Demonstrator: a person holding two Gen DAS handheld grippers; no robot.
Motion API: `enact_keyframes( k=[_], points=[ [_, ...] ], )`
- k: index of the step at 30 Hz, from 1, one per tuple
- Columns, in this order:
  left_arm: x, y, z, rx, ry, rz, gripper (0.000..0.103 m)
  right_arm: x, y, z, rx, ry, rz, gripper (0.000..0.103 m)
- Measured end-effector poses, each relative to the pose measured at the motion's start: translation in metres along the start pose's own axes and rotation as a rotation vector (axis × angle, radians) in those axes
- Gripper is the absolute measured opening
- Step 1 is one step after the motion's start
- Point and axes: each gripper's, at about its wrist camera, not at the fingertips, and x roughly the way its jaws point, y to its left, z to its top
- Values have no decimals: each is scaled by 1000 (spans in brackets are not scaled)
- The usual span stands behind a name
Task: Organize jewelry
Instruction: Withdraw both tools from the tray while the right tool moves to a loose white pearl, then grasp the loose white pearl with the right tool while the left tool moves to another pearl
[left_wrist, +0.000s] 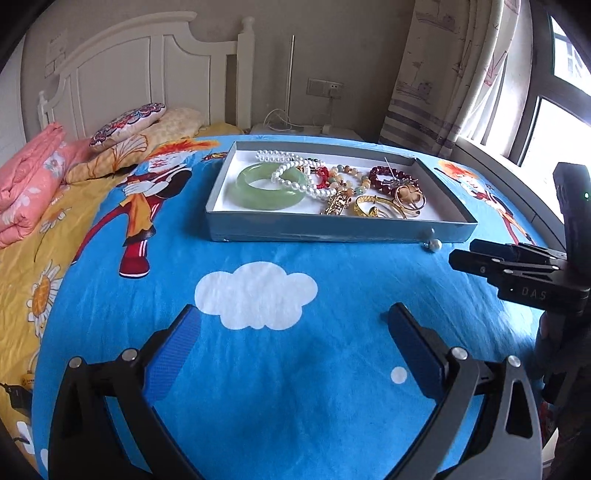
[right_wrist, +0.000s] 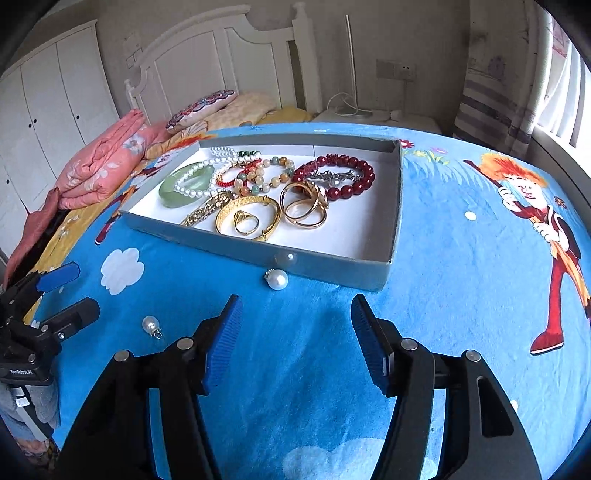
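A shallow grey tray (left_wrist: 332, 233) (right_wrist: 332, 266) on the blue bedspread holds a green jade bangle (left_wrist: 271, 189) (right_wrist: 184, 189), a white pearl strand (left_wrist: 291, 170), a dark red bead bracelet (right_wrist: 345, 177), a gold bangle (right_wrist: 246, 220) and gold rings (right_wrist: 303, 208). One pearl earring (right_wrist: 277, 279) (left_wrist: 436, 245) lies against the tray's front wall. A second pearl earring (right_wrist: 150, 325) lies on the spread to the left. My right gripper (right_wrist: 295, 332) is open and empty, just short of the first pearl. My left gripper (left_wrist: 293, 332) (right_wrist: 62, 295) is open over bare cloth.
A folded pink quilt (right_wrist: 103, 162) and pillows (right_wrist: 207, 107) lie at the far left by the white headboard (left_wrist: 147, 66). A nightstand with cables (right_wrist: 354, 110) stands behind the bed. Curtain and window (left_wrist: 546, 92) are on the right.
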Motion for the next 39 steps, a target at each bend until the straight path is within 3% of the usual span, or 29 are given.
enact_keyframes(
  k=[9,16,18,32,39],
  points=[
    [-3,9,1,-52,-16,-29,100,15,26,6,-28,28,6,45],
    [-4,11,1,-61,-19,-39,100,25,29,16,-21,29,-28,41],
    [-4,10,1,-63,-18,-42,100,25,32,15,-43,30,-10,31],
    [-4,10,0,-66,-16,-43,100,26,51,12,-134,39,-47,30],
    [-4,10,0,-64,-15,-44,100,25,51,11,-145,39,-37,21]
  ],
)
